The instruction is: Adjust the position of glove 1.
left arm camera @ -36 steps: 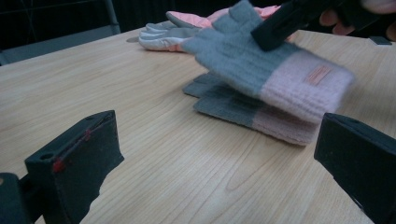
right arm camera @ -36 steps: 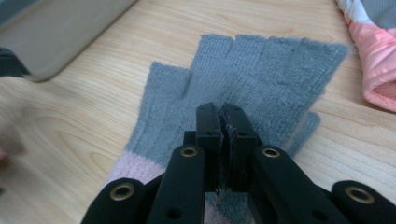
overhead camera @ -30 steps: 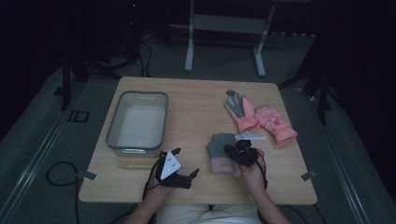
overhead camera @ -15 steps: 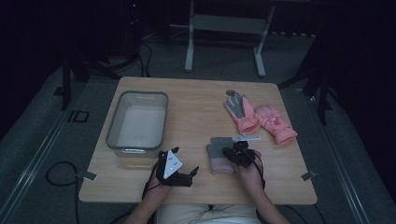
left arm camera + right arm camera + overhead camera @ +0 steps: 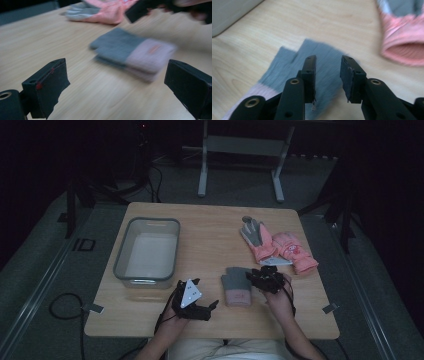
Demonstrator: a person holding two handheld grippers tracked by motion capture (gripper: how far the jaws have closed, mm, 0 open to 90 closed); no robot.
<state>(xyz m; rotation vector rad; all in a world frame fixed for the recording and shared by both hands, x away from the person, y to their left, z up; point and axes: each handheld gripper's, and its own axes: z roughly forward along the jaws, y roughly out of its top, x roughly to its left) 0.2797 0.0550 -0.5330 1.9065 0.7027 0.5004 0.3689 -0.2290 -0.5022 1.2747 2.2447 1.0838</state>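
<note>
Meanwhile the right gripper had shifted a little since a second before; it had hovered over the right edge of the grey-and-pink glove, and now it sat at that glove's grey finger end, just right of the finger tips; in the right gripper view its jaws stood a narrow gap apart above the grey knit, holding nothing. That small move read as lining up for a pinch on the cloth; the grasp itself was not yet made. The glove lay flat on the counter, near its front edge, between the two hands; it had not moved from its place. The left gripper rested just left of it, jaws spread wide and empty, pointed toward the glove, as the left gripper view showed. Farther back on the right lay a pair of pink gloves, untouched; the clear plastic bin stood at the left, well apart, and looked like the probable destination.
</note>
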